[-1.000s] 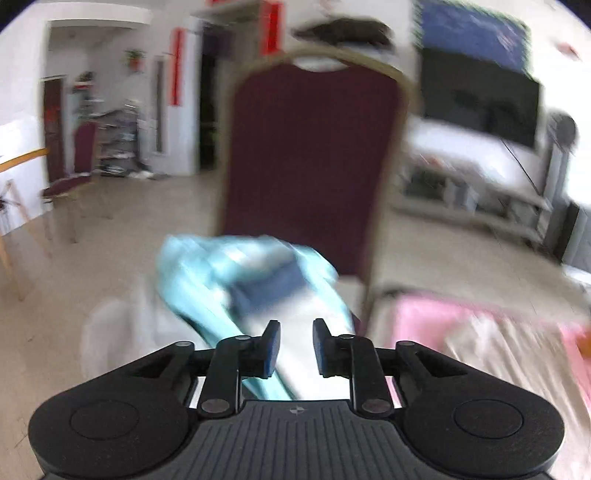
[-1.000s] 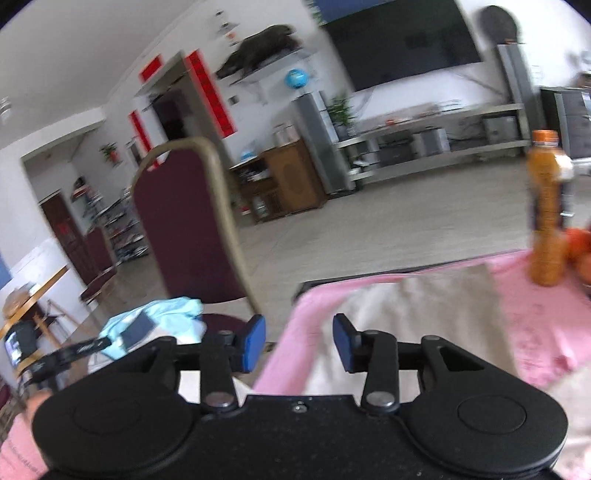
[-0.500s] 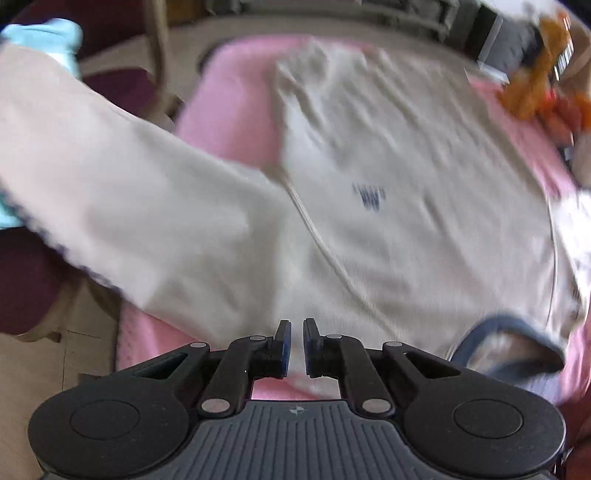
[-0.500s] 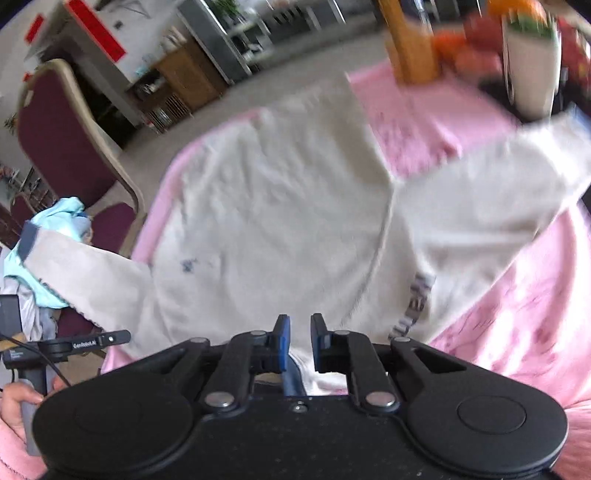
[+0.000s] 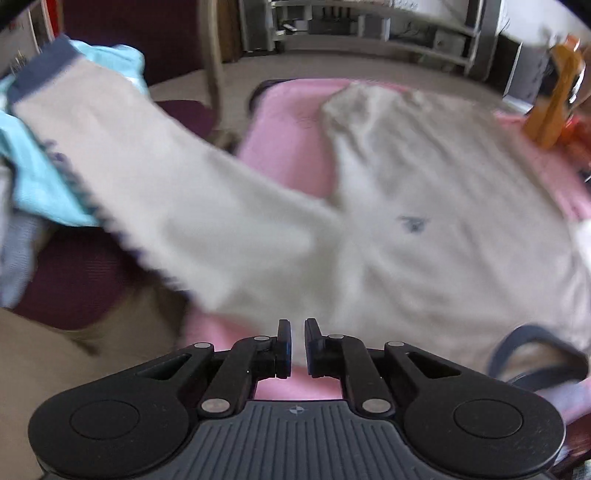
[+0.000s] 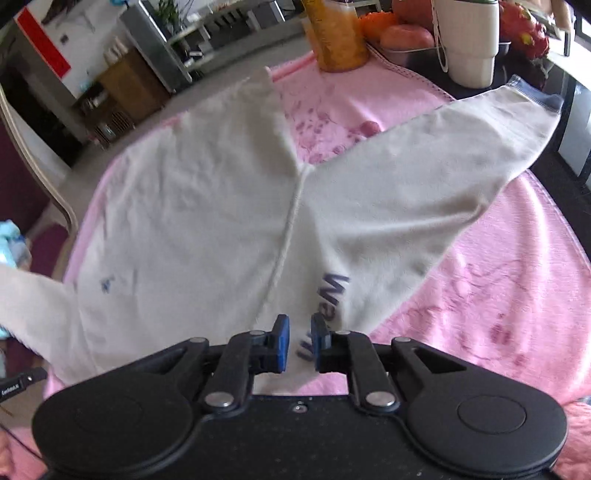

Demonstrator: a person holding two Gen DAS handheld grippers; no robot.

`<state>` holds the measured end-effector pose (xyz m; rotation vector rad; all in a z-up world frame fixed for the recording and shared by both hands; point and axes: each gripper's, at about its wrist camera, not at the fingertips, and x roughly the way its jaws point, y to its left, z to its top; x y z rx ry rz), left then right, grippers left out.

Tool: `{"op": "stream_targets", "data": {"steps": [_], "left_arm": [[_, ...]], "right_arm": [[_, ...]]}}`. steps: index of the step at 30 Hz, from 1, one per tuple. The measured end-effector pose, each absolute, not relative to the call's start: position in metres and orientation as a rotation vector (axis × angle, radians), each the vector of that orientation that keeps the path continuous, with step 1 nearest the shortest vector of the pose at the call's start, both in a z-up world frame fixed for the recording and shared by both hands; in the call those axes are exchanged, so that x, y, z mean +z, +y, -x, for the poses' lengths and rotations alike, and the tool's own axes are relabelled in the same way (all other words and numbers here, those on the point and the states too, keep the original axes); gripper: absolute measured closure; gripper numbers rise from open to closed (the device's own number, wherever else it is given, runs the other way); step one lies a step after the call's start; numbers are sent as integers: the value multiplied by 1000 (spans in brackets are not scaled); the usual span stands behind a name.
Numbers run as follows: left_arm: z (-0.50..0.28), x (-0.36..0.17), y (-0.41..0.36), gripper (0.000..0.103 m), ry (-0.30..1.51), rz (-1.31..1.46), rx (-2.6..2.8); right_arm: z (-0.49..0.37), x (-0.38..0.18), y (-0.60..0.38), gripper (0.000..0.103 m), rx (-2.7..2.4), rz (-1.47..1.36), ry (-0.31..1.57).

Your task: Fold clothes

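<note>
Pink blanket [image 6: 498, 266] over the table, flower print, wrinkled. Beige sweatshirt [image 6: 207, 206] spread flat on top, shoulders and navy collar [image 5: 535, 354] at the near edge, hem at the far edge. One sleeve [image 5: 155, 177] runs off the table's left side, navy cuff resting on light-blue clothes [image 5: 40, 173] piled on a maroon chair [image 5: 70, 280]. Other sleeve [image 6: 424, 177] angled out to the far right across the blanket, cuff close to a white cup [image 6: 467, 40]. Small navy emblem [image 5: 413, 223] on the chest; navy lettering [image 6: 332, 295] near the right shoulder. Orange bottle [image 6: 338, 33] and fruit [image 6: 402, 33] past the far right edge of the blanket.

Left gripper [image 5: 297, 345] low over the near edge at the left shoulder, fingers drawn to a narrow slit; cannot tell whether cloth is pinched, view blurred. Right gripper [image 6: 299, 343] at the right shoulder, fingers narrow, lettered cloth visible in the gap; cannot tell whether pads press on it.
</note>
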<state>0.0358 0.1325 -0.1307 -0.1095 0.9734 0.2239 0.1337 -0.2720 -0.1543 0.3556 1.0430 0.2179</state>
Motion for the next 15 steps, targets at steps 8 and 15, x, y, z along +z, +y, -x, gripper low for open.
{"op": "stream_targets", "data": {"steps": [8,15], "left_arm": [[-45,-168,74,92,1099,-31,56],[-9,-148,63,92,1066,-20,-21]], "right_arm": [[-134,-173,-233,90,308,-116,1085],[-107,-160,-247,90,268,-130,1152]]}}
